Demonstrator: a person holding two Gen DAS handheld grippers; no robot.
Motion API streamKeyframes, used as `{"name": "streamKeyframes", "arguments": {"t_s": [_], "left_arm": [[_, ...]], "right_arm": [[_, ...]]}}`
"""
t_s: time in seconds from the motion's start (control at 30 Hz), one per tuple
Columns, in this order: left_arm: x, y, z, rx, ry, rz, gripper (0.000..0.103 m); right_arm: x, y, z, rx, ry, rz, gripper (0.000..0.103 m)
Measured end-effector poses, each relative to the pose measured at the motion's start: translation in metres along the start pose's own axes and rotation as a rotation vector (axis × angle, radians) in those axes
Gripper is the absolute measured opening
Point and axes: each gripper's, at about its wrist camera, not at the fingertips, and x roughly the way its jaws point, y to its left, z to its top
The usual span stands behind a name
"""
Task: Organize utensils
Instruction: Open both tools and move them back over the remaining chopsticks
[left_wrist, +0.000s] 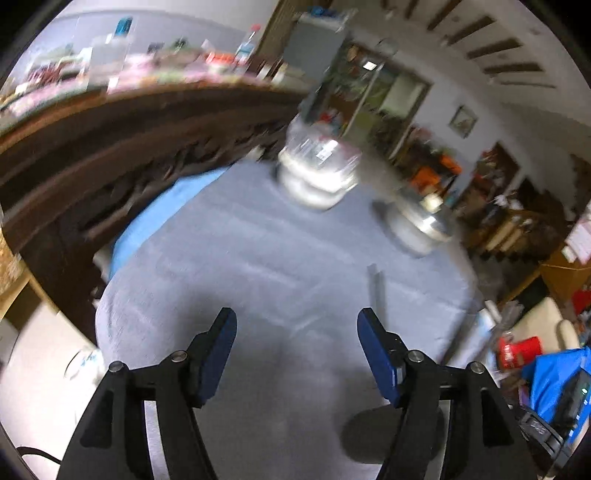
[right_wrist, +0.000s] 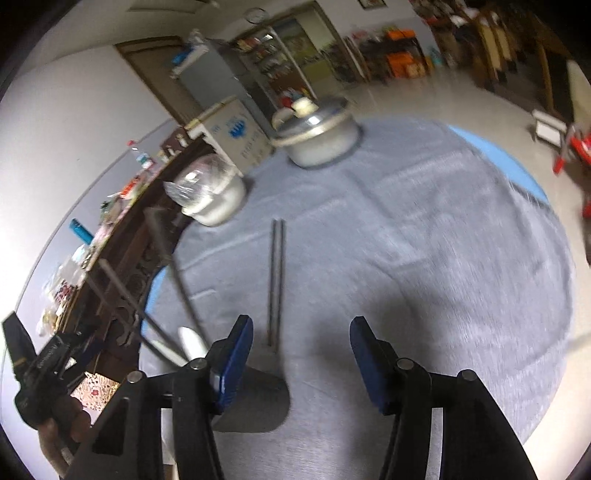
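Note:
A metal spatula (right_wrist: 275, 280) lies on the round table's grey cloth (right_wrist: 424, 236), its long handle pointing away and its flat blade (right_wrist: 255, 398) near my right gripper's left finger. My right gripper (right_wrist: 301, 332) is open and empty just above the blade end. In the left wrist view the handle (left_wrist: 376, 284) shows as a dark bar ahead of the right finger. My left gripper (left_wrist: 297, 325) is open and empty above the cloth. The left gripper also appears at the lower left of the right wrist view (right_wrist: 40, 373).
Two lidded metal pots stand at the table's far side (right_wrist: 317, 133) (right_wrist: 210, 195), also in the left wrist view (left_wrist: 317, 173) (left_wrist: 417, 221). A dark wooden cabinet (left_wrist: 110, 155) runs along the left. A white box (right_wrist: 236, 136) stands behind the pots.

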Motion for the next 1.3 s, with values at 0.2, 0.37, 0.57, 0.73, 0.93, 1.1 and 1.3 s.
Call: {"name": "streamKeyframes", "arguments": {"t_s": [0.2, 0.37, 0.57, 0.73, 0.93, 1.1, 1.3], "left_arm": [[0.045, 0.017, -0.013, -0.002, 0.128, 0.108, 0.068], [0.069, 0.019, -0.023, 0.042, 0.197, 0.148, 0.069], [0.082, 0.016, -0.033, 0.081, 0.245, 0.165, 0.069], [0.09, 0.016, -0.037, 0.098, 0.267, 0.17, 0.069], [0.099, 0.014, -0.037, 0.116, 0.279, 0.183, 0.069], [0.108, 0.013, -0.036, 0.129, 0.287, 0.191, 0.069], [0.123, 0.011, -0.033, 0.152, 0.296, 0.206, 0.069]], "right_arm": [[0.023, -0.012, -0.01, -0.003, 0.072, -0.036, 0.059], [0.037, -0.013, -0.017, -0.014, 0.113, -0.053, 0.06], [0.049, -0.013, -0.021, -0.029, 0.15, -0.079, 0.064], [0.057, -0.016, -0.022, -0.027, 0.168, -0.102, 0.065], [0.066, -0.02, -0.022, -0.03, 0.19, -0.118, 0.066], [0.073, -0.024, -0.02, -0.028, 0.205, -0.13, 0.066], [0.084, -0.029, -0.009, -0.039, 0.225, -0.148, 0.066]]}}
